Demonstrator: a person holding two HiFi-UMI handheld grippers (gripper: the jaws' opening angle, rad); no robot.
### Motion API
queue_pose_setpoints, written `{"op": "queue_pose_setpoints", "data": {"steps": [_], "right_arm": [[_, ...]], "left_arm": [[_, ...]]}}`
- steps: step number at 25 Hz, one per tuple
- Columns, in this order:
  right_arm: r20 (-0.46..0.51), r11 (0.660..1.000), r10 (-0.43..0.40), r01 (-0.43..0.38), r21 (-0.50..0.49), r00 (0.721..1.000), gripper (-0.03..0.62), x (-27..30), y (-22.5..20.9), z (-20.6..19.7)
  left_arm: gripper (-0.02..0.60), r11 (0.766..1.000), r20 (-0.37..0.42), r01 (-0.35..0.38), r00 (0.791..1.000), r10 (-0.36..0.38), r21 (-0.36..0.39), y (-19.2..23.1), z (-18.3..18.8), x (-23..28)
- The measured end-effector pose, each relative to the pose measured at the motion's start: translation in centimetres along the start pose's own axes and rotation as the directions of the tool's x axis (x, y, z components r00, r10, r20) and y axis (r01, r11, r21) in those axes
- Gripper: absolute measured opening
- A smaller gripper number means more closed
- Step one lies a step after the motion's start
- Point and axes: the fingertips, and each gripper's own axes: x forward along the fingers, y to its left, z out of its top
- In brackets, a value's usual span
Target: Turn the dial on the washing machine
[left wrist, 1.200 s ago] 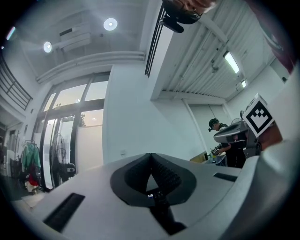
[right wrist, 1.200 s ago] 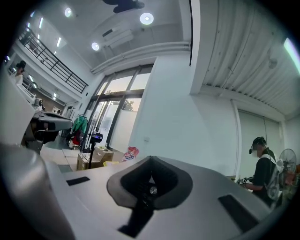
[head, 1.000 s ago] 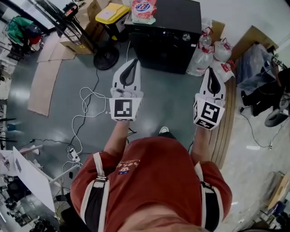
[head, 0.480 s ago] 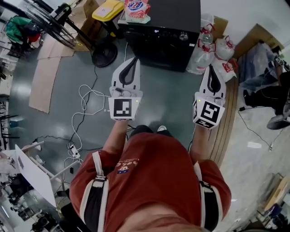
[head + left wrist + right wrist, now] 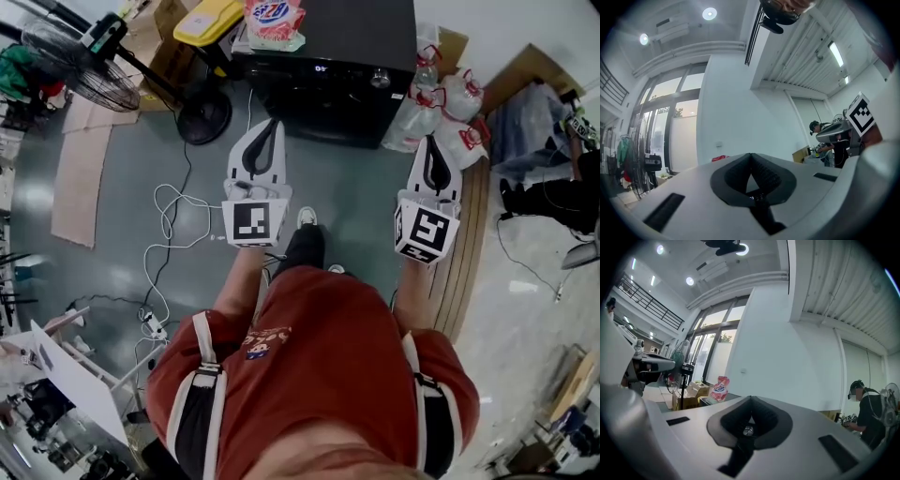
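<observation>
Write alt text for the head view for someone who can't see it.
Seen from above, a person in a red shirt holds the left gripper and right gripper, both shut and empty, out toward a black washing machine ahead, touching nothing. Its silver dial sits toward the right of its front; a detergent bag lies on top.

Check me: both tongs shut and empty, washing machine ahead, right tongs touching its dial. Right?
Wrong on contact. The right tongs are shut and empty but held in the air short of the washing machine, clear of its dial; the head view shows the gap. The left tongs are likewise shut and empty.
</observation>
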Motion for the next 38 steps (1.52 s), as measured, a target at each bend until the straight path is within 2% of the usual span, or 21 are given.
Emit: {"op": "queue_pose_setpoints", "data": {"steps": [2, 6, 11, 17, 24, 28, 31, 35, 38], "right_arm": [[-0.009, 1.0, 0.003, -0.003, -0.006, 1.0, 0.008, 2.6, 1.1, -0.2], [0.008, 1.0, 0.01, -0.01, -0.022, 1.0, 0.008, 8.3, 2.3, 0.3], [-0.034, 1.0, -0.009, 0.008, -0.025, 0.999, 0.008, 15.0, 4.4, -0.6], [-0.038, 1.0, -0.011, 0.012, 0.021, 0.999, 0.008, 21.5, 7.3, -3.3], [-0.088, 1.0, -0.017, 0.017, -0.004, 0.996, 0.008, 26.5, 10.3, -7.4], [-0.089, 0.999, 0.005, -0.003, 0.032, 0.996, 0.008, 28.0, 11.3, -9.9], [-0.133, 1.0, 0.006, -0.002, 0.03, 0.991, 0.008, 28.1, 11.8, -12.0], [-0.186, 1.0, -0.023, 0.024, 0.003, 0.982, 0.008, 28.6, 11.4, -15.1], [-0.206, 0.999, -0.024, 0.029, 0.021, 0.978, 0.008, 29.2, 11.6, -17.9]], "left_arm": [[0.009, 1.0, 0.005, 0.006, 1.0, -0.006, 0.003, 1.7, -1.0, 2.1], [0.009, 0.999, 0.01, 0.013, 1.0, -0.013, -0.038, 5.7, -2.6, 6.4], [0.009, 0.998, 0.006, 0.018, 1.0, -0.018, -0.064, 10.7, -5.7, 11.5], [0.009, 0.995, -0.028, 0.05, 0.998, -0.052, -0.086, 14.2, -11.6, 16.7], [0.009, 0.981, -0.053, 0.115, 0.991, -0.124, -0.157, 15.8, -17.9, 20.6], [0.009, 0.979, -0.054, 0.19, 0.98, -0.193, -0.07, 15.4, -21.1, 22.2], [0.009, 0.975, -0.069, 0.168, 0.981, -0.18, -0.148, 15.1, -23.6, 22.4], [0.009, 0.973, -0.074, 0.162, 0.982, -0.176, -0.166, 14.7, -25.9, 23.1], [0.009, 0.966, -0.066, 0.131, 0.987, -0.149, -0.222, 14.8, -28.0, 23.1]]}}
